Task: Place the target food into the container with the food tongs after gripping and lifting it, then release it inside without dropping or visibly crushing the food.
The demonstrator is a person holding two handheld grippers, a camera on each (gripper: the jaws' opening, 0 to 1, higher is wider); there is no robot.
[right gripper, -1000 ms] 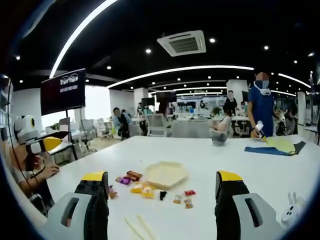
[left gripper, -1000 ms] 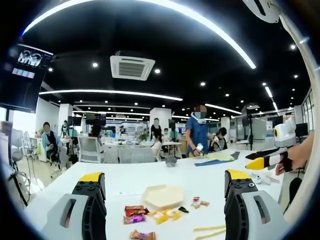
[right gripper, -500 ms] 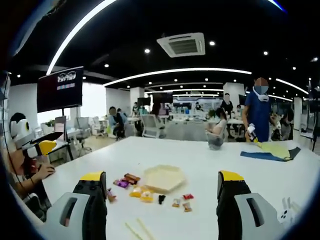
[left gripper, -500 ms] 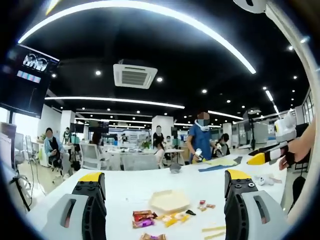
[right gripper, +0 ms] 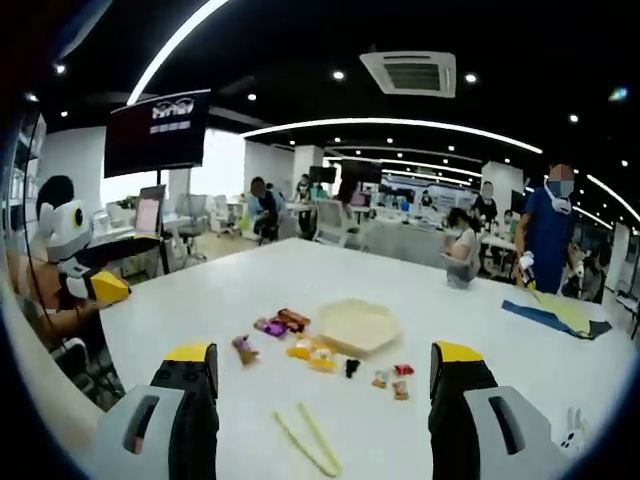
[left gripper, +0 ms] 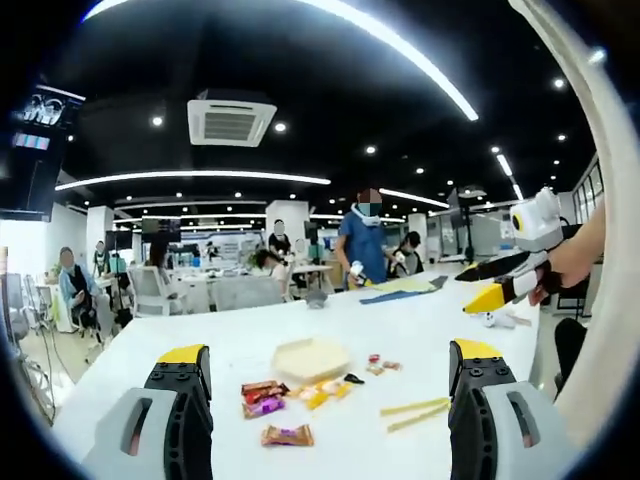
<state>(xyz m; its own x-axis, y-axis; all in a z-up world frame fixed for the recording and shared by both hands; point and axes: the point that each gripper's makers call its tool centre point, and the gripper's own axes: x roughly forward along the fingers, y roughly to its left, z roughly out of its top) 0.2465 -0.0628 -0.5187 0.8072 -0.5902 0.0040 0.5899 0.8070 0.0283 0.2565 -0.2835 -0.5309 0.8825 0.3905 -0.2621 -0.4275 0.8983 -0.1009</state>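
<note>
Hovering Over the Table, Tongs Not Yet Picked Up

Both grippers hang above a white table [right gripper: 220,300] with nothing between their jaws. The left gripper [left gripper: 325,385] has its jaws spread wide and empty, and the right gripper [right gripper: 325,385] stands just as wide and empty.

The food tongs [right gripper: 310,440], pale yellow, lie flat on the table close in front of the right gripper; in the left gripper view they sit toward the right jaw [left gripper: 415,412]. Beyond them lies a scatter of small wrapped snacks [right gripper: 310,355], and past those the shallow, pale hexagonal container [right gripper: 357,325], which looks bare inside. Which snack is the target cannot be told. One brown wrapped piece [left gripper: 287,435] lies apart from the rest, nearest the left gripper.

By the look of it, the task stands at its very start: the approach, with the tongs untouched. The next move likely calls for bringing one gripper down over the tongs and closing on their handle end, firm enough to work them yet leaving the tips free to pinch a snack lightly.

People sit and stand at desks well beyond the table.
</note>
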